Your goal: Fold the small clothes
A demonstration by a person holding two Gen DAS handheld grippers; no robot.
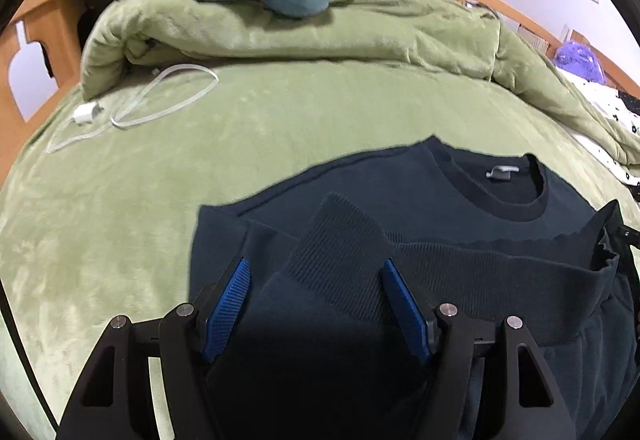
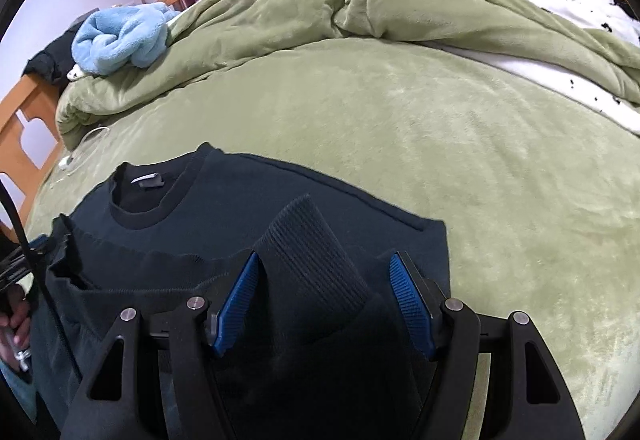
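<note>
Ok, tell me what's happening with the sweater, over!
Left tool open, right tool open, both over the ribbed hem. Dark sweater flat on green blanket, hem folded toward collar. White cable off to the side, not in the way.

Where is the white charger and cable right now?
In the left wrist view, the white charger and its cable lie on the green blanket at far left, below the rolled green duvet.

You get soft, even room light; fisheye bending and black corners at the edges, slight blur throughout.
</note>
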